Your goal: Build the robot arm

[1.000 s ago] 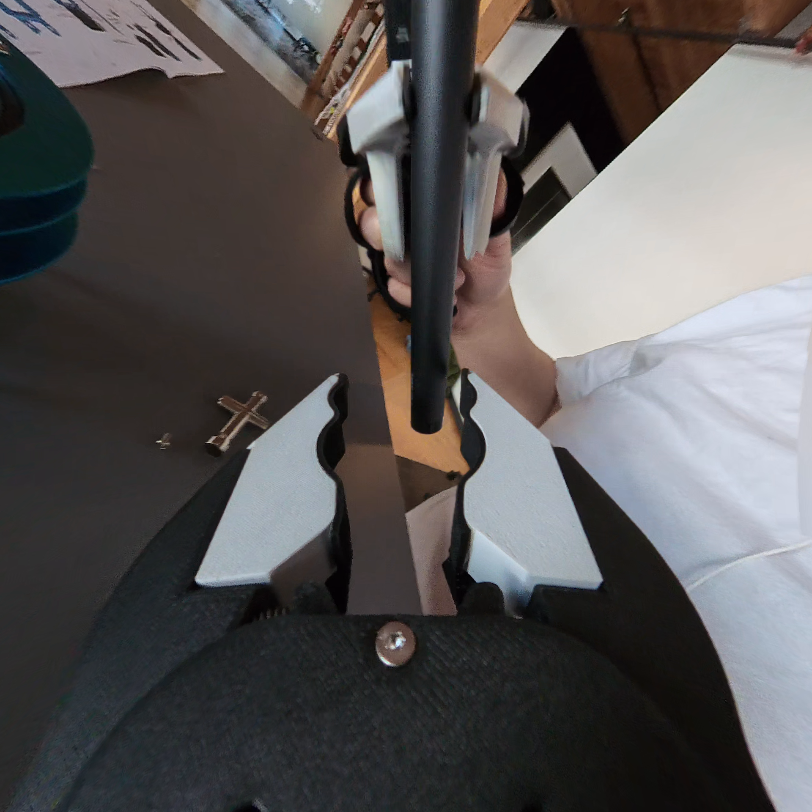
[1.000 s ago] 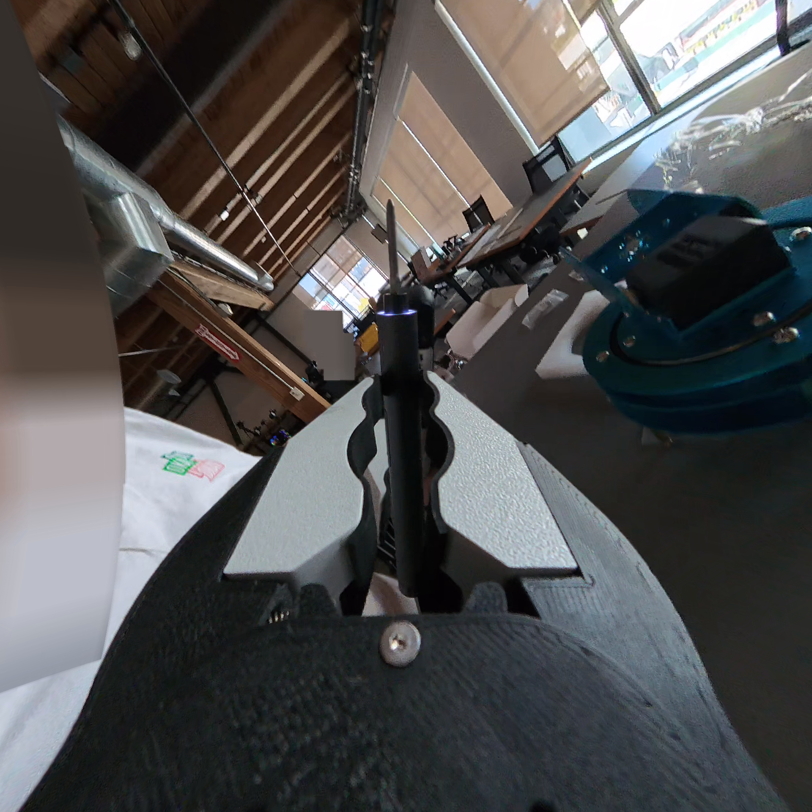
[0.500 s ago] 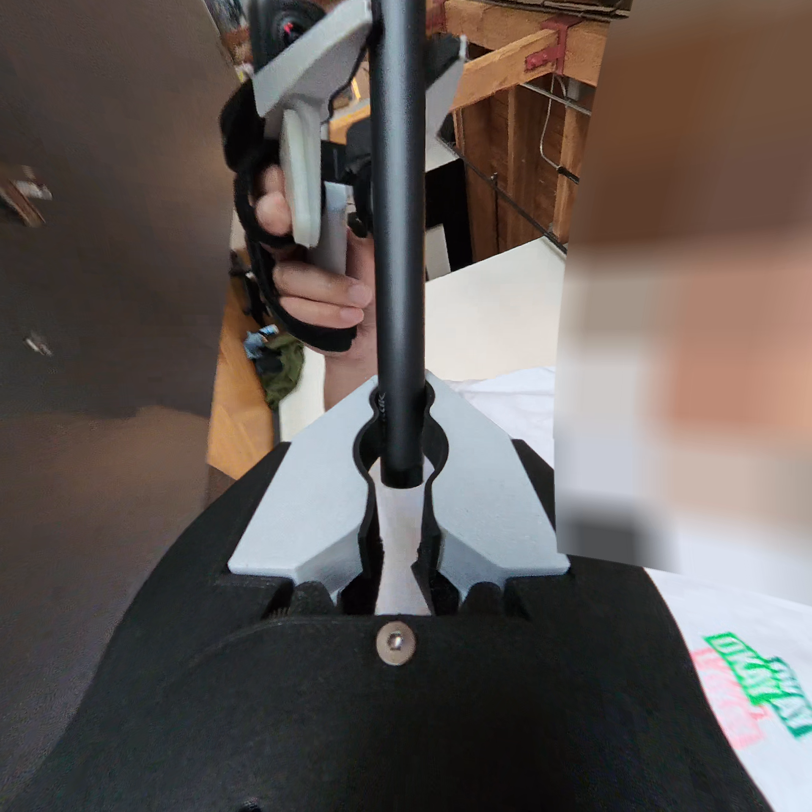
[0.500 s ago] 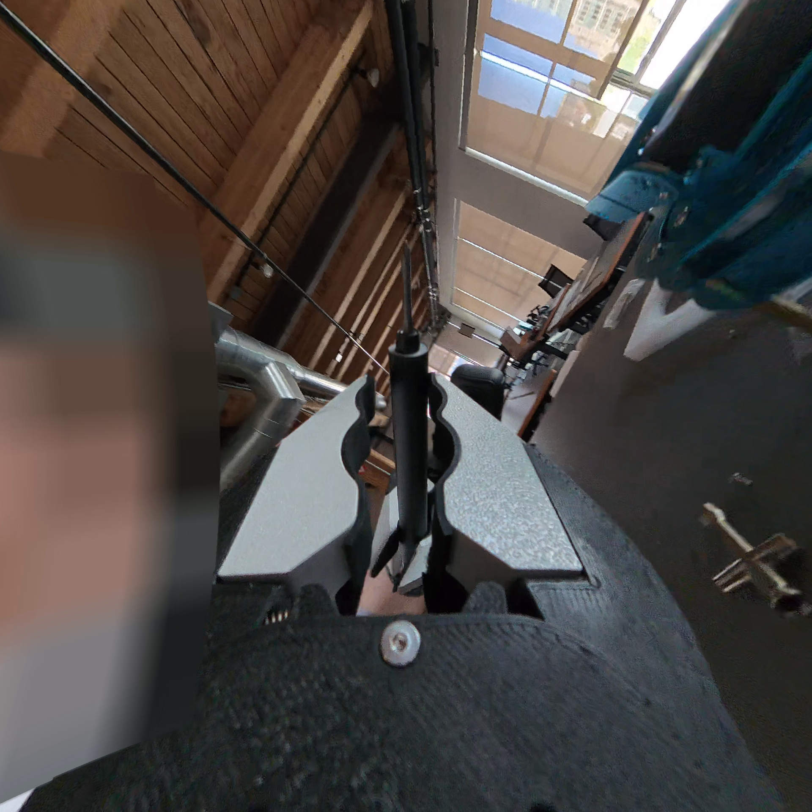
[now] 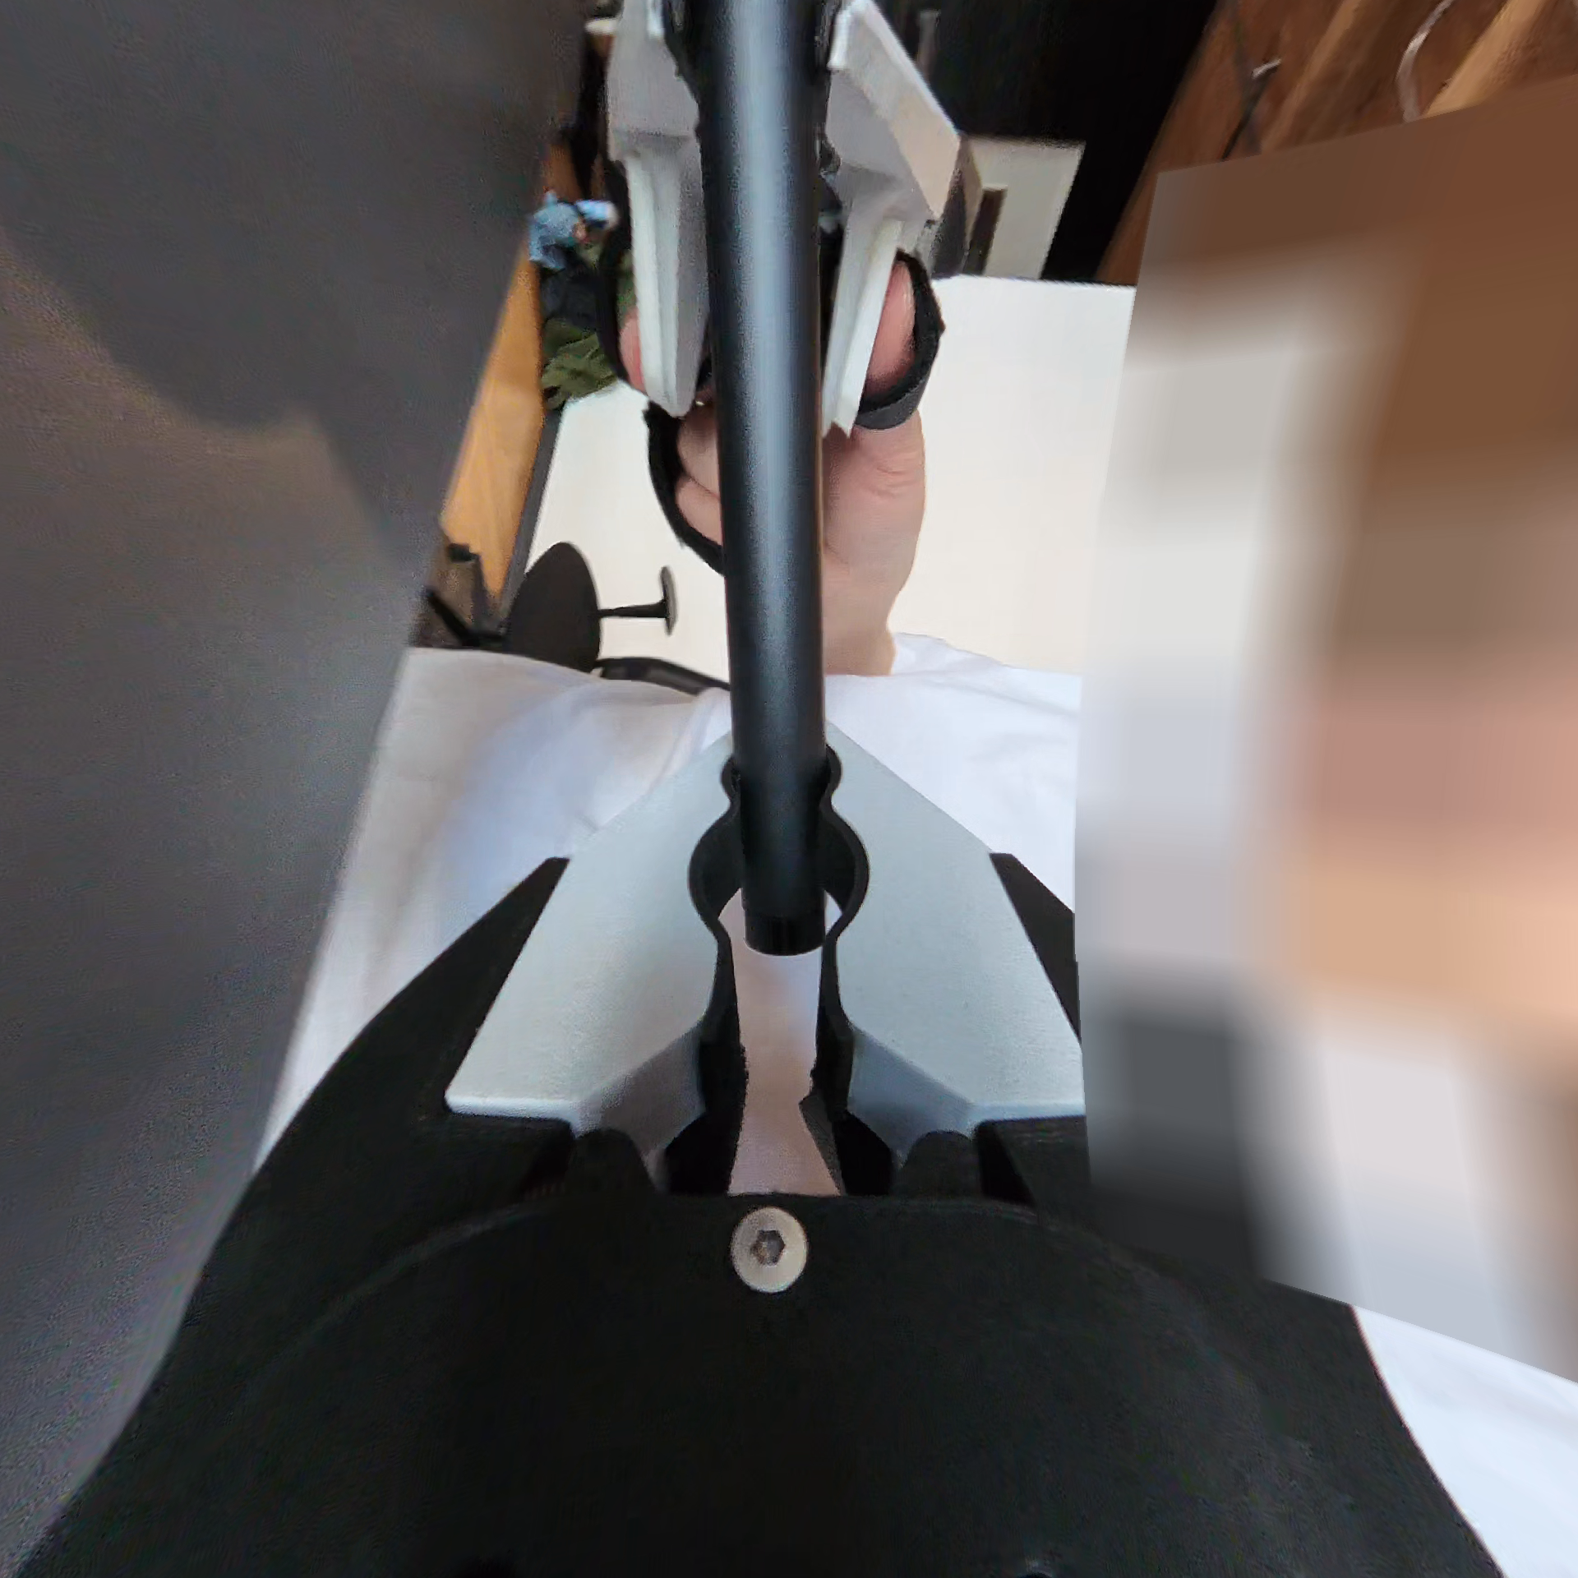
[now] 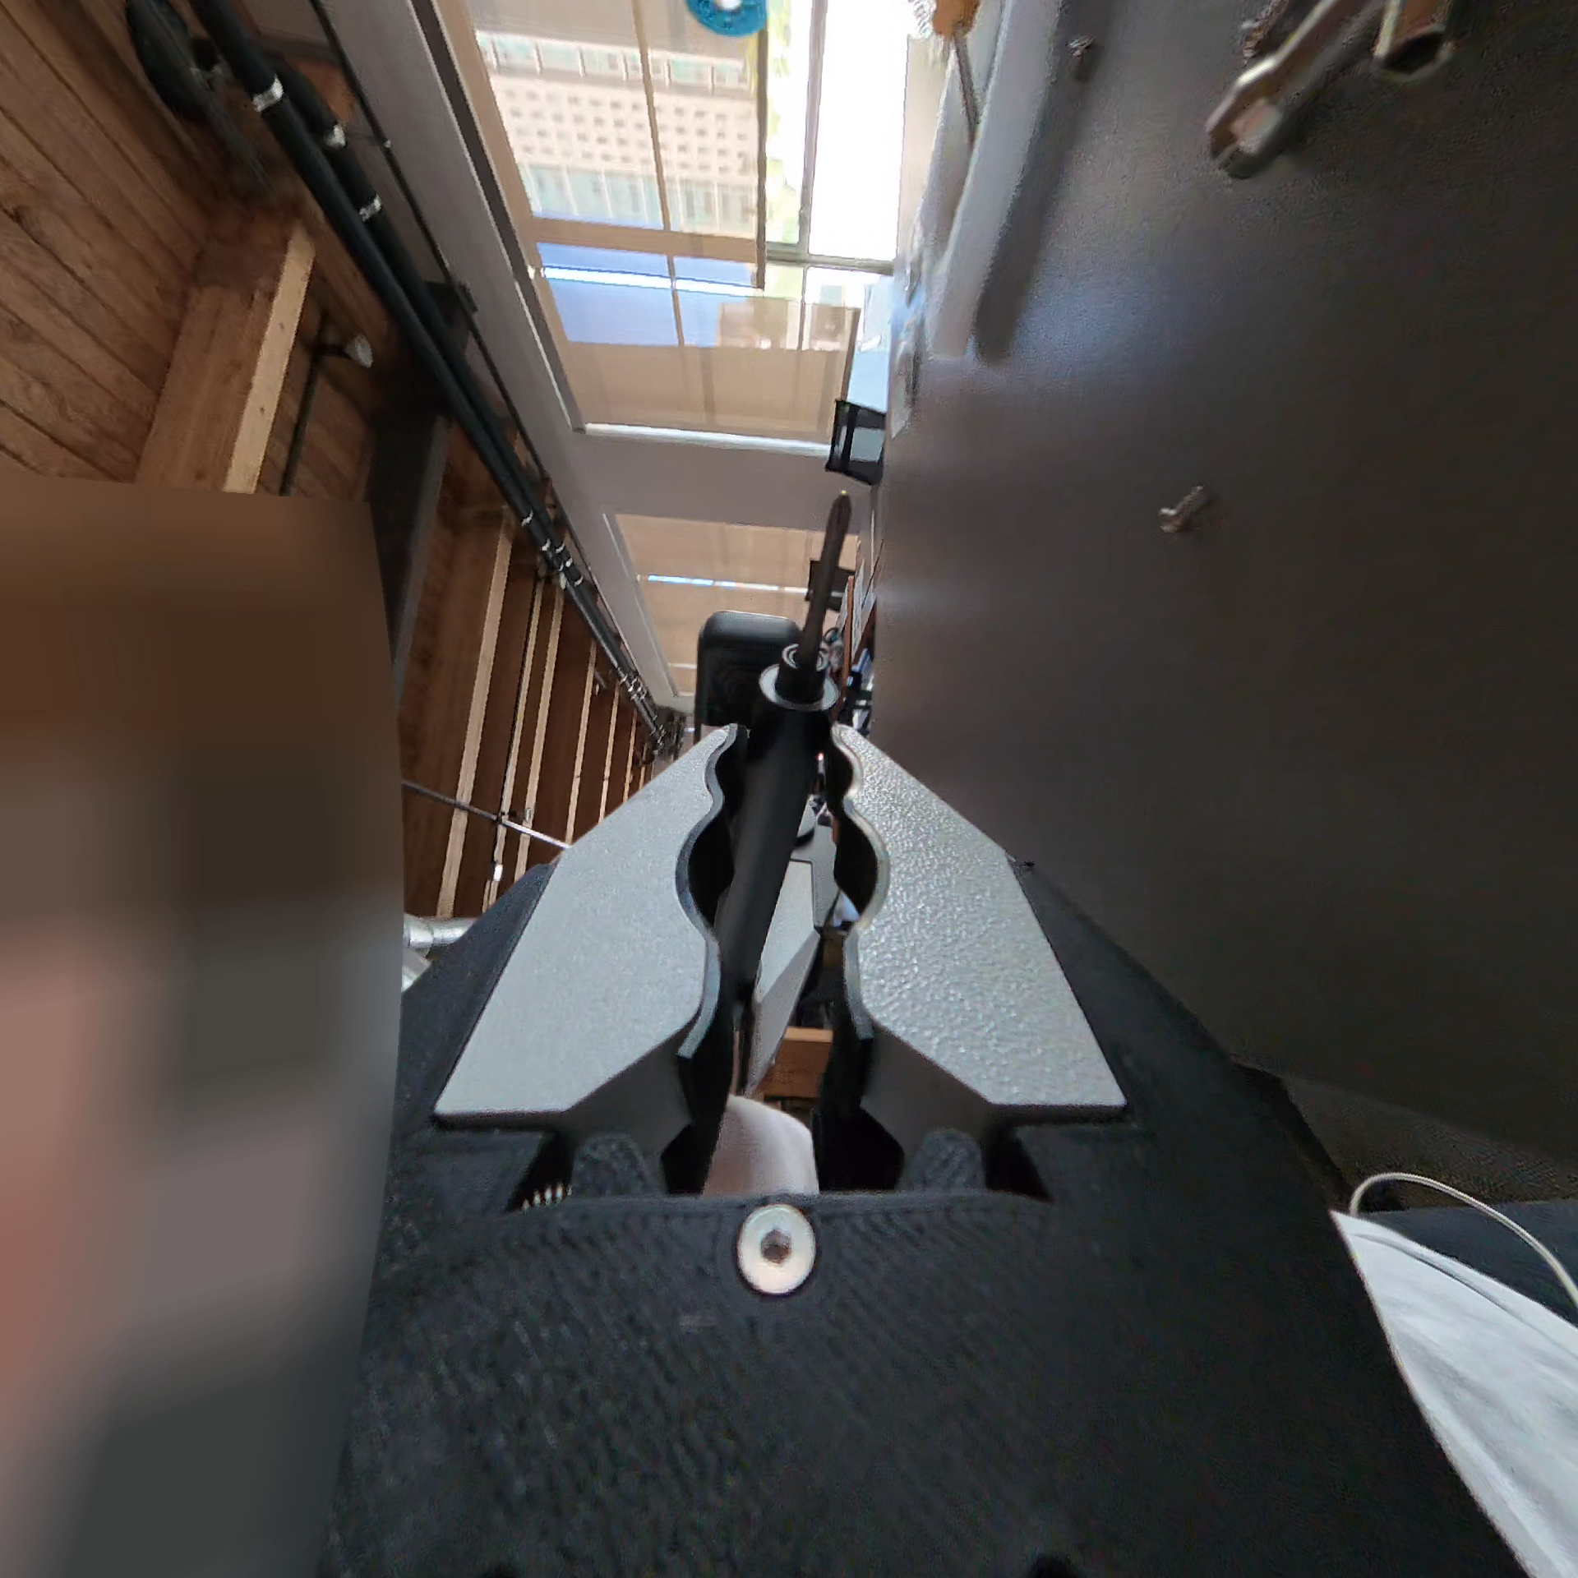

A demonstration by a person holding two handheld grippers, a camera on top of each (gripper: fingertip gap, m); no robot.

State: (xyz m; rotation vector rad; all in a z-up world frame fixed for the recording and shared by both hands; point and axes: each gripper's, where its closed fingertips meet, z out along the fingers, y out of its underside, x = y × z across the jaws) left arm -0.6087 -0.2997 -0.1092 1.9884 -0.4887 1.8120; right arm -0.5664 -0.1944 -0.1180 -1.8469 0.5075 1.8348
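Observation:
A black pen-shaped electric screwdriver [image 5: 768,512] runs between both grippers. My left gripper [image 5: 781,768] is shut on its blunt rear end, which sits in the round notch of the jaws. My right gripper [image 6: 783,743] is shut on the screwdriver's body [image 6: 764,820], which lies tilted between the fingers. Its thin bit [image 6: 830,555] points forward past them. In the left wrist view the right gripper's white fingers [image 5: 666,256] flank the shaft higher up, with a person's hand [image 5: 879,512] behind them.
A dark grey table top [image 6: 1195,768] fills the right of the right wrist view and carries a metal cross-shaped key [image 6: 1281,111] and a small screw [image 6: 1183,511]. The same table [image 5: 171,512] is at the left of the left wrist view. A white shirt [image 5: 512,768] is close behind.
My left gripper came up to the screwdriver's rear end and shut on it. Both grippers have since turned with it, and the table now stands sideways in both views.

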